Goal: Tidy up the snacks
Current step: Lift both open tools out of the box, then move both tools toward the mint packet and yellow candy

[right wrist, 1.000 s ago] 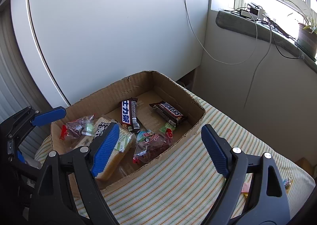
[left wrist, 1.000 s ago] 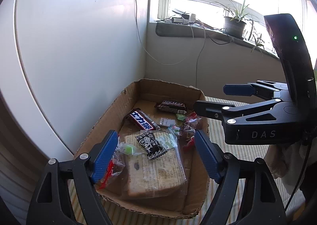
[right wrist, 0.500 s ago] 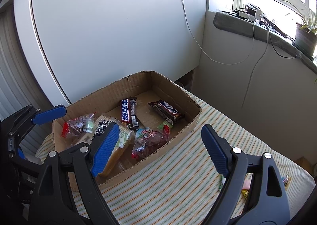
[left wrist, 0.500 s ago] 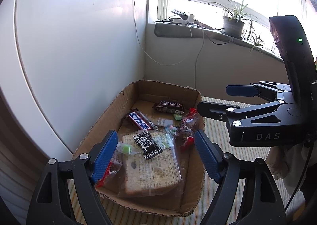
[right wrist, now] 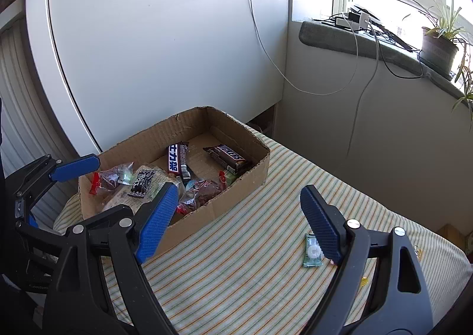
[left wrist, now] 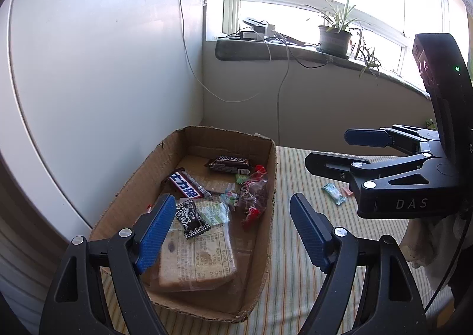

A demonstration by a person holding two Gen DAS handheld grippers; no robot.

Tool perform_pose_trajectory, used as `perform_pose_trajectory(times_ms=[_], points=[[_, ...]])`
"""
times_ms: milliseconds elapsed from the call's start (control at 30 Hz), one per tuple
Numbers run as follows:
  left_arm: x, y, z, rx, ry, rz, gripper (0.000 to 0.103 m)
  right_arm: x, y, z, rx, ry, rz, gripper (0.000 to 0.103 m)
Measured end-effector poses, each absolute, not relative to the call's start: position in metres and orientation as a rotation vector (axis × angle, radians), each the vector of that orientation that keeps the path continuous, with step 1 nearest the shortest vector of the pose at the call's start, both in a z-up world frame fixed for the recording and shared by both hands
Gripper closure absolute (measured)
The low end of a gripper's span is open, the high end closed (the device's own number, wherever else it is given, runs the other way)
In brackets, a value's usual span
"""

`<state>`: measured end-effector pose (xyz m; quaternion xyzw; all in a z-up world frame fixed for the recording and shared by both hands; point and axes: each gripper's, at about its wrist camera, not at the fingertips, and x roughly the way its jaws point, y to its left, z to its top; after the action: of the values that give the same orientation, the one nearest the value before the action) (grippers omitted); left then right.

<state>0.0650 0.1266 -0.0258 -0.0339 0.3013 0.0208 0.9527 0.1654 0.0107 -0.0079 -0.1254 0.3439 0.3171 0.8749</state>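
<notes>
Open cardboard box (right wrist: pixel 236 187) holding wrapped snacks; green candy (right wrist: pixel 312 251), perhaps a mint, lies outside

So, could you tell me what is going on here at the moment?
A person holding a gripper in each hand is sorting snacks into a cardboard box on a striped cloth. The box already holds two chocolate bars, a bread pack and wrapped sweets. Both the left gripper and the right gripper are open and empty. A green wrapped candy still lies on the cloth outside the box.
</notes>
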Motion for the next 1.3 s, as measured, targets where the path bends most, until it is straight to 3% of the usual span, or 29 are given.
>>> perform_pose_trajectory(times_ms=[433,833,1000,1300], points=[[0.072,0.082,-0.026,-0.046,0.603,-0.027,0.024,0.165,-0.066,-0.004,-0.223,0.711,0.570,0.016],[0.093,0.035,-0.041,-0.040,0.652,-0.150,0.043,0.177,-0.152,-0.013,-0.156,0.739,0.471,0.016],[0.107,0.016,-0.054,-0.053,0.699,-0.211,0.059,0.179,-0.159,-0.024,-0.194,0.767,0.500,0.031],[0.142,0.003,-0.078,-0.123,0.800,-0.284,0.067,0.186,-0.145,-0.061,-0.288,0.867,0.600,0.055]])
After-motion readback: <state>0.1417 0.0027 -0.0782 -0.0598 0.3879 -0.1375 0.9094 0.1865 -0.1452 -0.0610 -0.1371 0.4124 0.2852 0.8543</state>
